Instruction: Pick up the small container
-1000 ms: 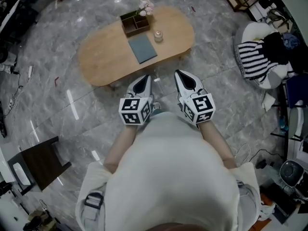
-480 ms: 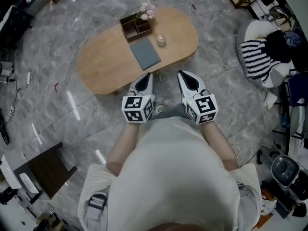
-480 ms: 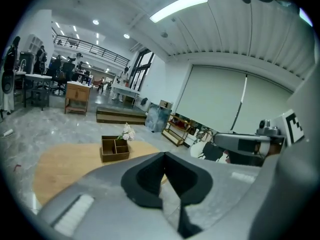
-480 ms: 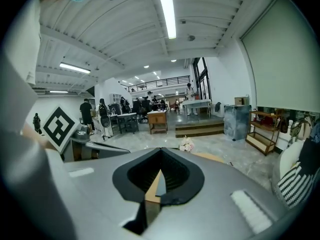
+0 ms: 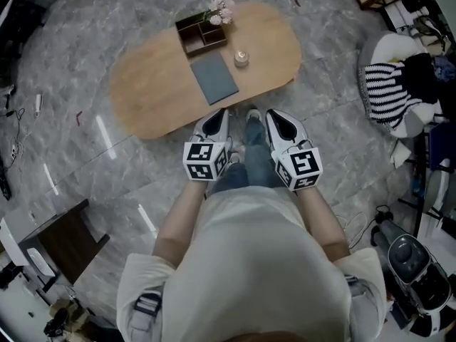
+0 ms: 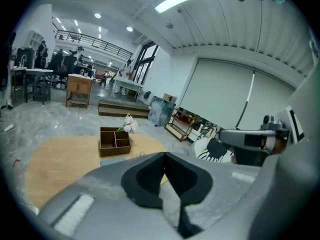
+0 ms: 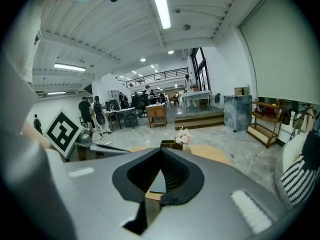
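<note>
The left gripper (image 5: 219,115) and right gripper (image 5: 274,115) hang side by side at the near edge of the table (image 5: 149,91). The left's jaws are pressed together on nothing, and the right's seem so too. The container (image 5: 241,58) stands farther off, right of a grey mat (image 5: 214,78).

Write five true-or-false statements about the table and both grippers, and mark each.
1. The small container stands on the table beside the grey mat. True.
2. The left gripper holds the small container. False: its jaws are shut on nothing.
3. Flowers sit at the wooden box. True.
4. The grey mat lies inside the wooden box. False: it lies beside it.
5. The right gripper is wide open. False: its jaws are together.
</note>
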